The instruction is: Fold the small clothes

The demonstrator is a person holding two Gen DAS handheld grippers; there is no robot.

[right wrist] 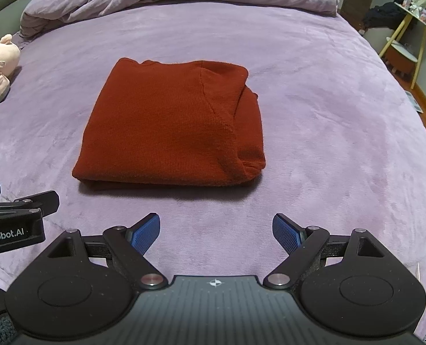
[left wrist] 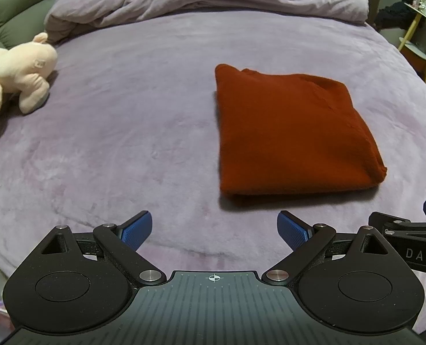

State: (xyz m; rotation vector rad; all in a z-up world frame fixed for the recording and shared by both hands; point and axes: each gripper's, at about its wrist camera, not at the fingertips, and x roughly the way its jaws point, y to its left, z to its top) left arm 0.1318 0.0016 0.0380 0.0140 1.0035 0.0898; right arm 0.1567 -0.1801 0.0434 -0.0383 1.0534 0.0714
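Red garment (right wrist: pixel 169 126) lies folded into a compact rectangle mid-bed on the purple blanket (right wrist: pixel 313 92), w/ one layered edge bunching a bit on its right side. I've got both tools back near the bed's front edge, clear of the cloth: left gripper (left wrist: pixel 214 231) jaws apart, nothing btwn them; right gripper (right wrist: pixel 215 231) same, wide and empty. Looks to me like the fold is basically done. Next, imo, either tidy that bunched right edge or leave it. Plush toy (left wrist: pixel 17 74) sits well off to the left.
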